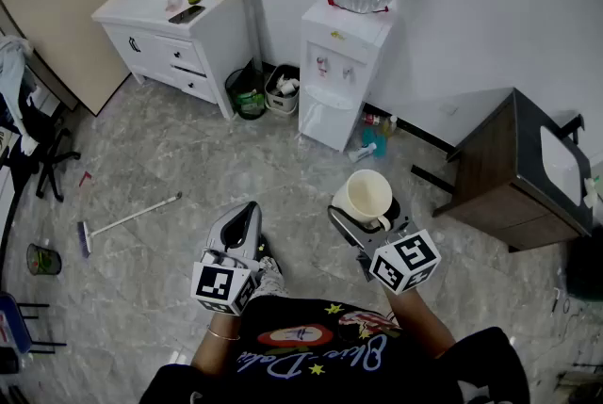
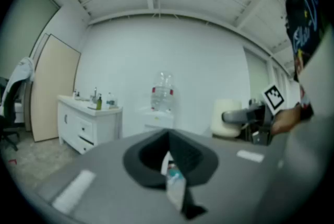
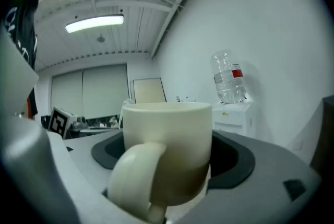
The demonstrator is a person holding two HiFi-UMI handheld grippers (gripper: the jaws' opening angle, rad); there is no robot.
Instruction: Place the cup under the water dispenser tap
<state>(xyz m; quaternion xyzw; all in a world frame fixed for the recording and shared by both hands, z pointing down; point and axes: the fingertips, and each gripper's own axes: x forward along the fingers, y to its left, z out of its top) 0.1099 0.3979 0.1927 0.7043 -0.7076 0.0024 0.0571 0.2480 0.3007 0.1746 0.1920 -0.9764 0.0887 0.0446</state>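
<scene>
A cream cup (image 1: 367, 195) with a handle is held well above the floor, upright, between the jaws of my right gripper (image 1: 366, 206), which is shut on it. In the right gripper view the cup (image 3: 169, 144) fills the middle, handle towards the camera. The white water dispenser (image 1: 337, 87) stands against the far wall with a clear bottle on top; its taps (image 1: 334, 67) are on the front, some way ahead of the cup. My left gripper (image 1: 242, 218) hangs to the left of the cup, jaws together and empty. The left gripper view shows the dispenser (image 2: 159, 119) and the cup (image 2: 227, 118) to its right.
A white cabinet (image 1: 179, 40) with bottles stands at the back left, two small bins (image 1: 250, 93) between it and the dispenser. A dark wooden table (image 1: 504, 171) is at the right. A broom (image 1: 127, 221) lies on the marble floor at left. A blue bottle (image 1: 375, 140) sits by the dispenser's foot.
</scene>
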